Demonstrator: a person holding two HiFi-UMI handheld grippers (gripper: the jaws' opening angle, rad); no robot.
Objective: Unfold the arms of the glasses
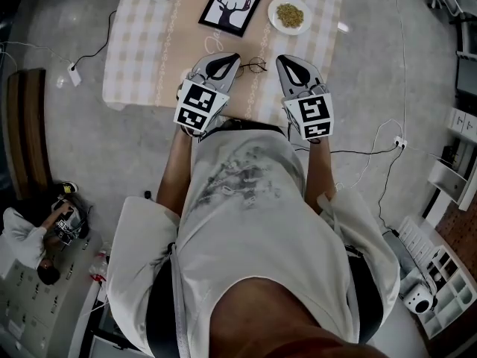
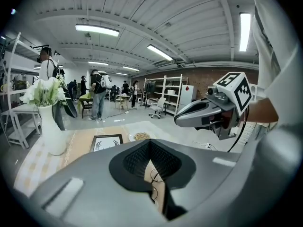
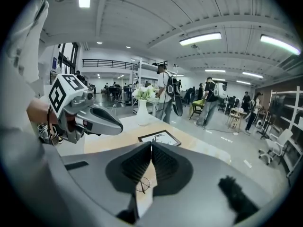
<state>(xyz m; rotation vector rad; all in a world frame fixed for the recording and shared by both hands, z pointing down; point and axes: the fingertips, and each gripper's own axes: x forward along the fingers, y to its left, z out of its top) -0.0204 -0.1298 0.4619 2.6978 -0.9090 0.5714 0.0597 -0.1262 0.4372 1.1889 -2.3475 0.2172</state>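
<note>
Thin round wire glasses (image 1: 254, 66) lie on the tan runner of the table (image 1: 134, 58), near its front edge, between my two grippers. My left gripper (image 1: 232, 57) hovers just left of them, its jaws together with nothing held. My right gripper (image 1: 283, 60) hovers just right of them, also shut and empty. In the left gripper view the glasses (image 2: 154, 183) show through the wedge below the closed tips of the left gripper (image 2: 150, 142). In the right gripper view the glasses (image 3: 142, 183) lie below the closed tips of the right gripper (image 3: 151, 144). I cannot tell how the arms of the glasses lie.
A framed deer picture (image 1: 232, 6) and a plate of food (image 1: 290, 15) lie further back on the table. A white vase of flowers (image 2: 47, 122) stands at the far left end. Cables run over the floor, and people stand in the room behind.
</note>
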